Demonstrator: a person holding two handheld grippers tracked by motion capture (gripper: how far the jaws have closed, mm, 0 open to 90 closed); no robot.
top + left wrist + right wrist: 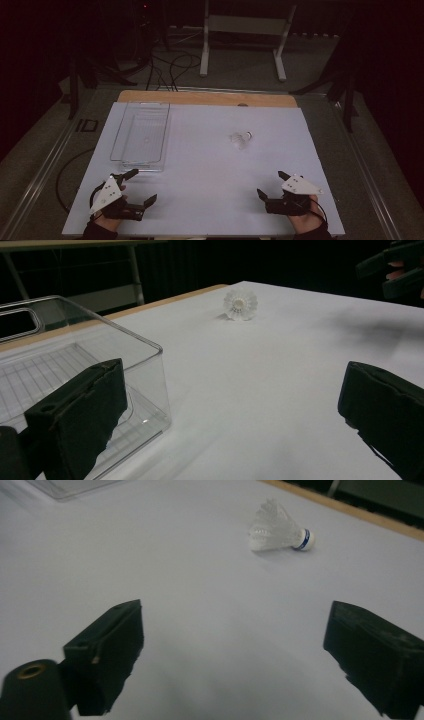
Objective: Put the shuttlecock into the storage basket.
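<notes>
Lying sideways, shuttlecock (280, 532), clear bin (141, 135) well apart, right gripper (273, 186) wide, empty

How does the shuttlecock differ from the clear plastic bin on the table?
The shuttlecock is white and feathery; the clear plastic bin is see-through and rigid. The shuttlecock is far smaller than the bin. The shuttlecock lies on its side; the bin stands upright, open-topped. Both rest on the white table, untouched.

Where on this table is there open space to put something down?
Most of the white table is bare: the wide middle between the clear bin and the shuttlecock, and the near strip between the left gripper and right gripper. The far left, by the bin, is tightest.
</notes>
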